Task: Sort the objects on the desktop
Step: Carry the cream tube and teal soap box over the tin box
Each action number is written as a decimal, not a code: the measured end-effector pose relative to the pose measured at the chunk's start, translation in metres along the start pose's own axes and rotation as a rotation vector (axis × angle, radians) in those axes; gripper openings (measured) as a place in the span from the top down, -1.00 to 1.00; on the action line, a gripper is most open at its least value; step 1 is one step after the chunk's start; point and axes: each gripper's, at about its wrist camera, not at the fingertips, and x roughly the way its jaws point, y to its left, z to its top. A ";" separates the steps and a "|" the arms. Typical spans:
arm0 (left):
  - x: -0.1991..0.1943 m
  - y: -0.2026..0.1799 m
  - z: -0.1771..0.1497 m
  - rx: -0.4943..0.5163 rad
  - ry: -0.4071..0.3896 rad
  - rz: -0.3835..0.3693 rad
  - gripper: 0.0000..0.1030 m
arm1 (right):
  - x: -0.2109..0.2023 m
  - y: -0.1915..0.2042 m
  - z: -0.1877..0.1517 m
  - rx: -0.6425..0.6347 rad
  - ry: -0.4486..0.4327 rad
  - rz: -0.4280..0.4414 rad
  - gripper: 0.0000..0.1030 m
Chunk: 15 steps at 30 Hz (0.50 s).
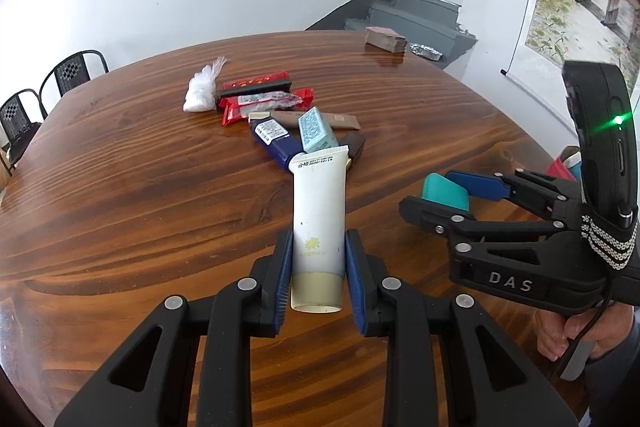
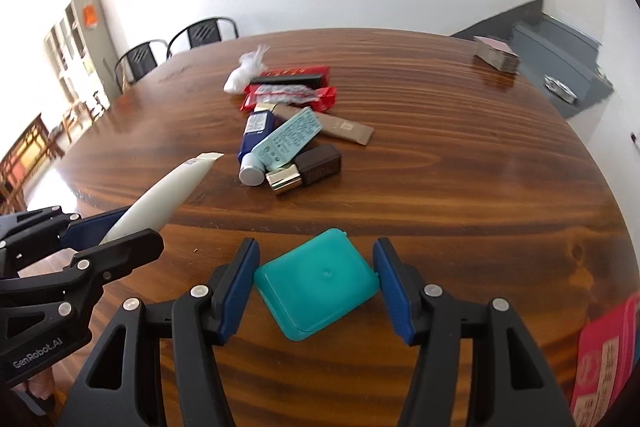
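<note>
Both grippers loaded above the bench (image 1: 120,187).
Left gripper (image 1: 319,267): fingers clamped on white tube (image 1: 319,211), cap end near. Right gripper (image 2: 316,287): fingers clamped on teal case (image 2: 316,287), held over the near edge. Remaining items lie piled at bench centre, well apart from both.

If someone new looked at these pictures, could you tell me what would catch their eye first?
First, the white tube clamped between the pads of the left hand-held gripper, raised over the wooden table. Next, the teal case gripped by the right hand-held gripper, near the table's front edge. Beyond them, a jumble of small items lies mid-table, the red wrapper the brightest.
</note>
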 end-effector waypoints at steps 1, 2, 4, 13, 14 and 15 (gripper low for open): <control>-0.002 -0.002 0.000 0.002 -0.004 -0.003 0.46 | -0.003 -0.003 -0.002 0.017 -0.006 0.000 -0.22; -0.004 -0.004 0.000 0.005 -0.009 -0.006 0.46 | -0.006 -0.006 -0.004 0.034 -0.011 0.001 -0.22; -0.008 -0.009 0.000 0.013 -0.019 -0.015 0.46 | -0.016 -0.012 -0.011 0.079 -0.029 -0.006 -0.22; -0.025 -0.039 0.002 0.037 -0.056 -0.073 0.46 | -0.078 -0.036 -0.031 0.187 -0.140 -0.073 -0.22; -0.027 -0.046 0.002 0.047 -0.060 -0.082 0.46 | -0.086 -0.039 -0.034 0.193 -0.155 -0.084 -0.22; -0.027 -0.051 0.001 0.055 -0.061 -0.088 0.46 | -0.094 -0.041 -0.036 0.199 -0.171 -0.095 -0.22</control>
